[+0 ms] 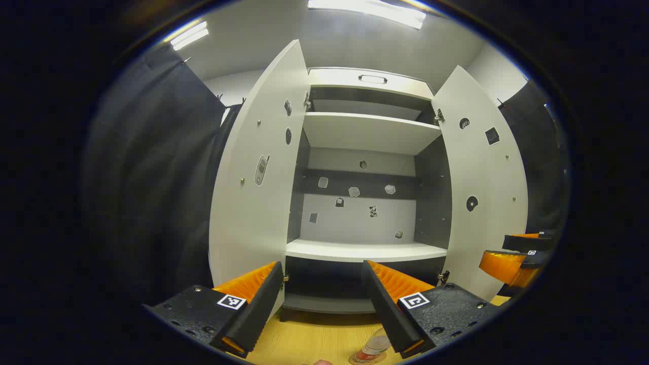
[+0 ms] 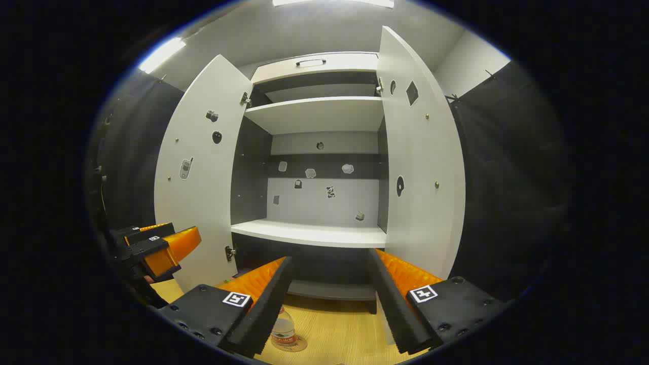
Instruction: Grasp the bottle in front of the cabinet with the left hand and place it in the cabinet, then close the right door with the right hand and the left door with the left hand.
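- The left door (image 1: 253, 192) of the cabinet (image 1: 365, 132) is a flat, smooth white panel, swung wide open, with small stickers and metal screw heads on its inner face; it stands beyond the left gripper's left finger.
- The left gripper (image 1: 322, 309) has its jaws spread apart and empty; its fingers (image 1: 248, 304) are wedge-shaped with ribbed inner faces and a square printed marker on each.
- The bottle (image 1: 374, 347) is clear plastic with a red label, writing too small to read. It stands upright on the light wood-grain floor (image 1: 309, 339) in front of the cabinet, low beside the left gripper's right finger, not between the jaws.
- In the right gripper view the bottle (image 2: 284, 332) sits just beside the inner edge of the left finger of the right gripper (image 2: 329, 304), whose jaws are also wide apart and hold nothing.
- The shelves (image 1: 365, 249) are smooth white boards; the back wall carries small stickers.
- The right door (image 1: 481, 187), white and flat, is open too.
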Demonstrator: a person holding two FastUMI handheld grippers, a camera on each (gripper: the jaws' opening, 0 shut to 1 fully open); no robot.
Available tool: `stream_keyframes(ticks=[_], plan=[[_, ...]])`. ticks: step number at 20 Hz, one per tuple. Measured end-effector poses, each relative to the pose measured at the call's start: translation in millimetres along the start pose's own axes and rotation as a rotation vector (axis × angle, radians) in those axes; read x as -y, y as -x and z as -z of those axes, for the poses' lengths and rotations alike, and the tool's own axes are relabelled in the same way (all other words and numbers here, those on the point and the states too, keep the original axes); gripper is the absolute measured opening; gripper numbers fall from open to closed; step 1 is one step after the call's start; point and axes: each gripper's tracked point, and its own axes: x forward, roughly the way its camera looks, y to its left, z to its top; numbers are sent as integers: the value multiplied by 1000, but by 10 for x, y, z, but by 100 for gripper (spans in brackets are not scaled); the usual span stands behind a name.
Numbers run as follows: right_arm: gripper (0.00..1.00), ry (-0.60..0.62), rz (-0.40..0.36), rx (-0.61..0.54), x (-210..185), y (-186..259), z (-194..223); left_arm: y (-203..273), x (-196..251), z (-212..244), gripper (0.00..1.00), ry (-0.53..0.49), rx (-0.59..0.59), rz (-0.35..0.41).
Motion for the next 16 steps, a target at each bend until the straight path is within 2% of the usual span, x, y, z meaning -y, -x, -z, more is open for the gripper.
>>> stream_keyframes(ticks=[9,10,11,16], plan=[[98,-14,-2,4,-19,-6,-1,64,-105,-30,92,-11,5,-22],[98,-14,-2,5,-21,-3,5,73,-112,-32,94,-13,6,-23],[98,-13,-2,6,-19,7,3,80,-114,-38,92,-16,7,-23],[98,-16,1,2,-11,31,3,39,-44,-47,94,-12,14,-5]])
